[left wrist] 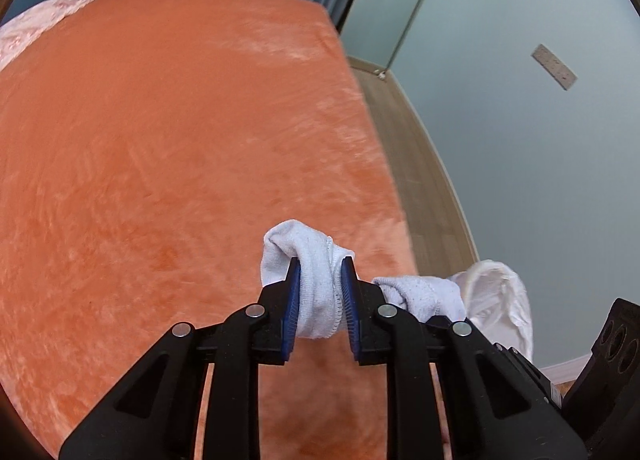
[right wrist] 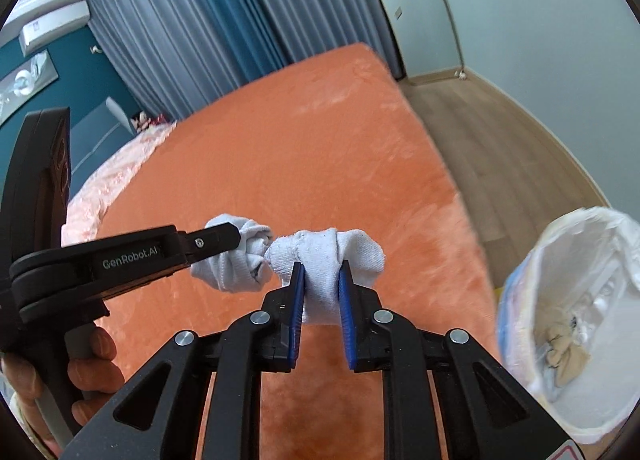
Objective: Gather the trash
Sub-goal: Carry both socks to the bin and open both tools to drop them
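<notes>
**Two grippers, two socks, above the bed**

Left gripper [left wrist: 320, 292]: fingers [left wrist: 294, 300] clenched on a white sock [left wrist: 316, 280], the cloth bunched and squeezed between the blue pads. The sock is lifted clear of the orange bed [left wrist: 160, 160], near the bed's right edge.

Right gripper [right wrist: 320, 292]: fingers [right wrist: 297, 300] likewise clamped on a second sock [right wrist: 328, 256], also white, rolled into a lump. From the right wrist view the left gripper [right wrist: 240, 238] comes in from the left, its sock [right wrist: 236, 264] hanging just beside the right one; the two bundles look to be touching or nearly so, cannot tell which. The person's left hand [right wrist: 92, 360] shows around the handle below.

From the left wrist view the second sock [left wrist: 420, 296] sits just right of the left fingers.

Bin [right wrist: 580, 320]: lined with a white bag, stands on the wood floor [right wrist: 480, 148] beside the bed, to the right of both grippers. Some crumpled tan scraps [right wrist: 564, 352] lie in its bottom. Both socks are held over the bed's edge, near the bin but not over it.

Background: grey and blue curtains [right wrist: 192, 32], a pale wall [left wrist: 520, 160], a pink patterned cover [right wrist: 116, 184] at the far end of the bed.
</notes>
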`<state>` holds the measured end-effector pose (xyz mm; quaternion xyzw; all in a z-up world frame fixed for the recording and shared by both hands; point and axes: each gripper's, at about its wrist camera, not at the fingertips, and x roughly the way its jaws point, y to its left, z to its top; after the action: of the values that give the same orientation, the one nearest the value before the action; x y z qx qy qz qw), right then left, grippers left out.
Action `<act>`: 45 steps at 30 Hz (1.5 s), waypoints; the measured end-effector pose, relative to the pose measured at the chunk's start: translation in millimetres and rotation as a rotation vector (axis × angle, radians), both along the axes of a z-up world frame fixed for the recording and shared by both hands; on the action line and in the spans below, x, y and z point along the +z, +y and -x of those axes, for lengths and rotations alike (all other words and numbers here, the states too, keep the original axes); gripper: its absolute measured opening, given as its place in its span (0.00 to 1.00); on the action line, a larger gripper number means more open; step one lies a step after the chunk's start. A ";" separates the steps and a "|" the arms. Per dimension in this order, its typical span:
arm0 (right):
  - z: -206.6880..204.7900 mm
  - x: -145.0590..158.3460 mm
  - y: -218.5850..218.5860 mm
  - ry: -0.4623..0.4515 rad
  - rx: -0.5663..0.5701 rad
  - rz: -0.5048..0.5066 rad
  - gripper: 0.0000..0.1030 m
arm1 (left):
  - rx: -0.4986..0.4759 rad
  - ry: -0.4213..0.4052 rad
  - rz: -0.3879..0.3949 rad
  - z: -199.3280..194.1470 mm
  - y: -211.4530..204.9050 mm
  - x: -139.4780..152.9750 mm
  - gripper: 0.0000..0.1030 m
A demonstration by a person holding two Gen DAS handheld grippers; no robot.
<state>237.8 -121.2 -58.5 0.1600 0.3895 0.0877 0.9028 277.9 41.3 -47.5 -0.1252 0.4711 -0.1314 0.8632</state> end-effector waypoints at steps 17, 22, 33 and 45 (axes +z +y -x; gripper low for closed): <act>97.5 117.7 -116.6 -0.243 -0.188 0.033 0.15 | -0.215 -0.198 0.035 76.1 -130.1 108.4 0.19; 116.1 129.1 -129.0 -0.267 -0.223 0.040 0.15 | -0.254 -0.220 0.026 90.7 -152.3 120.0 0.19; 131.0 130.9 -137.9 -0.282 -0.262 0.041 0.15 | -0.304 -0.233 0.015 108.1 -178.3 125.0 0.19; 130.5 129.6 -137.2 -0.271 -0.274 0.045 0.15 | -0.334 -0.215 0.025 111.8 -184.4 116.6 0.19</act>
<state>107.3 -258.4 71.1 0.1780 0.2406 -0.0239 0.9539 166.1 -143.1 69.1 -0.0413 0.3887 -0.2912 0.8731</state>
